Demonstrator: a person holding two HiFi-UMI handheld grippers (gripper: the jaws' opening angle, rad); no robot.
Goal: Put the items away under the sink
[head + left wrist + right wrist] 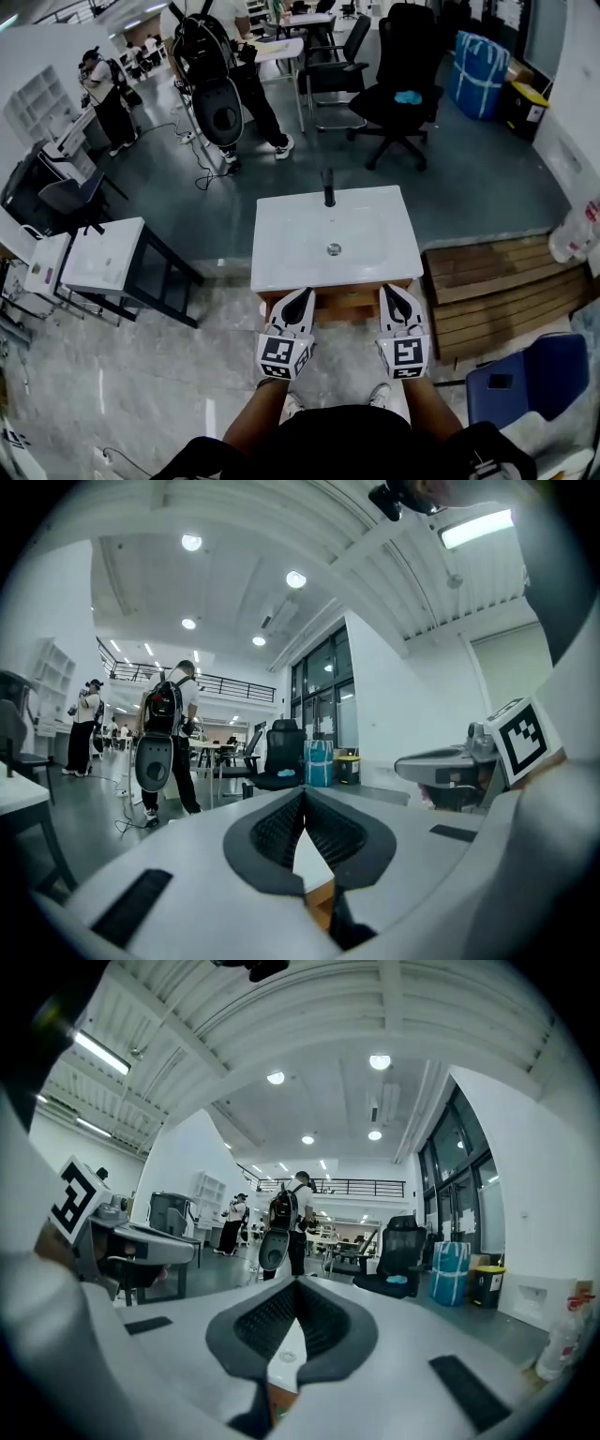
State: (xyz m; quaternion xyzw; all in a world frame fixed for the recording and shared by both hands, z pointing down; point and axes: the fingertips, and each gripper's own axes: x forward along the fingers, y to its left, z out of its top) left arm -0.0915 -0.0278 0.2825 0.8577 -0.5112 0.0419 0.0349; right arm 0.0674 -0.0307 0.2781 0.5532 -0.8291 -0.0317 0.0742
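Left gripper [301, 294] and right gripper [393, 291] both clenched empty, level at sink [281, 251] front edge, likely poised for cabinet [343, 302] below.

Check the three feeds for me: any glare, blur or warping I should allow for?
Head view: evenly lit and sharp, the white sink top bright but not washed out, edges bowed by the wide lens. Left gripper view: dark corners, ceiling strip light blown out, heavy warping. Right gripper view: the same dark rim, round ceiling light flaring slightly.
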